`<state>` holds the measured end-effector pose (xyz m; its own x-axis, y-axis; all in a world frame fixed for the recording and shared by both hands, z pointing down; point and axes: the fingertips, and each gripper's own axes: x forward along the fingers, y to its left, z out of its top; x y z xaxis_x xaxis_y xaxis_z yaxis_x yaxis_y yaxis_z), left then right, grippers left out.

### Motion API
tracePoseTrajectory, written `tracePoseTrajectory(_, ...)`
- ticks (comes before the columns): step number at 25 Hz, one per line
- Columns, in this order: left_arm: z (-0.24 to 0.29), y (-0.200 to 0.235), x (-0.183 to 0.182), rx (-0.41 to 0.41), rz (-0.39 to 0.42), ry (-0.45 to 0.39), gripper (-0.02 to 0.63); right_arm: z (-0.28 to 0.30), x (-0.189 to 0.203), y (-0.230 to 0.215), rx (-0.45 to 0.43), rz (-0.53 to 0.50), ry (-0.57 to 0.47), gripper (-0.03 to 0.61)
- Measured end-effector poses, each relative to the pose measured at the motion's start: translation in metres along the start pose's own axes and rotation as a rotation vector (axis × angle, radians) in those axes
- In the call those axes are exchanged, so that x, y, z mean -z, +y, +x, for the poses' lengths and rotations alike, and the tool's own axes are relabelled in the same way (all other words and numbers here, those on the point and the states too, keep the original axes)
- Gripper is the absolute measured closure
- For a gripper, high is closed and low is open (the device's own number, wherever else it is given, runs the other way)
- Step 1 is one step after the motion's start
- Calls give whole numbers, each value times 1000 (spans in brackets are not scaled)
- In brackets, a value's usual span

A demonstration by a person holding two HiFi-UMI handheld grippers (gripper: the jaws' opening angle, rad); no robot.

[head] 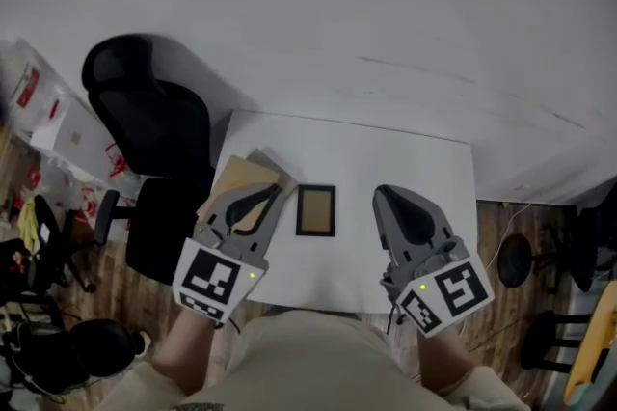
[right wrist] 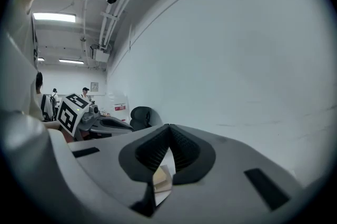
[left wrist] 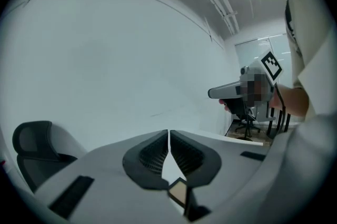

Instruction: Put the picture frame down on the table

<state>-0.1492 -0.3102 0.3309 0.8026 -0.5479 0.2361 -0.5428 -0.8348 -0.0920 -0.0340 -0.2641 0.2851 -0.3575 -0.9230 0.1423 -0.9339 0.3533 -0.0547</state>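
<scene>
Brown-rimmed picture frame (head: 316,210) is lying flat on the white table (head: 424,158), btwn the two tongs, touching neither. L gripper (head: 278,192) & R gripper (head: 380,193) are hovering over the table, both clenched tip-to-tip, nothing inside. Tan cardboard (head: 239,178) is lying under L gripper.

The left gripper (head: 277,192) is grey plastic with a black drop shape in the middle. Inside its jaws are dark ribbed pads (left wrist: 156,153). The grey shell has black slots (left wrist: 71,195) cut in it. At its 7 o'clock end sits a white cube (head: 214,279) with black square marks and a tiny green light (head: 253,275). The right gripper (head: 379,193) looks the same. Its marker cube (head: 445,293) sits at its 5 o'clock end, with a small green dot (head: 422,287). The person wears pale cream clothes (head: 313,356).
</scene>
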Motion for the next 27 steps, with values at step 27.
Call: tracePoseTrajectory(27, -27, -32, 30, 6, -15, 61, 584, -9, 47, 31, -131, 0, 102, 555)
